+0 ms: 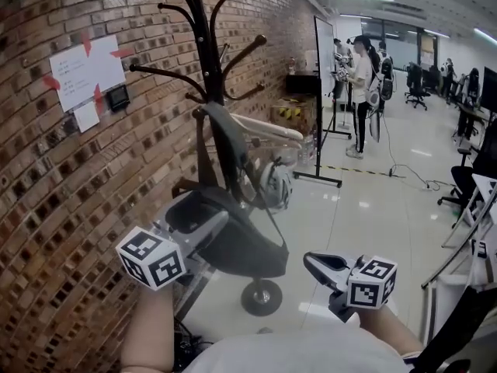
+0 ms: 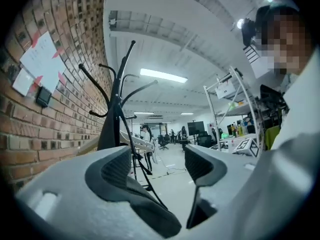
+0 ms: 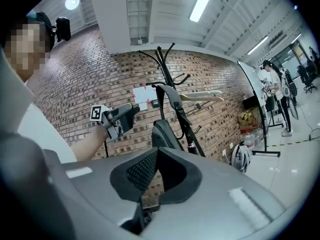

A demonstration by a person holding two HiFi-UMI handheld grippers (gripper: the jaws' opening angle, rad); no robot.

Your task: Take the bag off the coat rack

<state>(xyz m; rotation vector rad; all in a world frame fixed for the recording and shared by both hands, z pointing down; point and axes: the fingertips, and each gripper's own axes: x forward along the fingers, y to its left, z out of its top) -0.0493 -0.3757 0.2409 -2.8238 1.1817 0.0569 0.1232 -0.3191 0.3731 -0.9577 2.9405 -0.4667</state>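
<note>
A black coat rack point(image 1: 203, 45) stands by the brick wall. A dark grey bag point(image 1: 241, 247) hangs from it by a wide strap point(image 1: 225, 142). My left gripper point(image 1: 203, 217) is at the bag's upper left rim. Its jaws are open, and in the left gripper view point(image 2: 157, 166) only a thin cord runs through the gap, with no pad pressing on anything. The right gripper view shows the bag point(image 3: 162, 136) beside the rack pole, with the left gripper point(image 3: 131, 115) just left of it. My right gripper point(image 1: 314, 264) is low, to the right of the bag, apart from it and shut point(image 3: 159, 166).
The brick wall point(image 1: 46, 208) with taped papers point(image 1: 85, 72) runs along the left. A white helmet point(image 1: 276, 185) hangs behind the bag, and the rack's round base point(image 1: 262, 296) sits on the glossy floor. A whiteboard stand point(image 1: 322, 53) and a person point(image 1: 361, 76) are further back. A white frame point(image 1: 474, 208) stands at the right.
</note>
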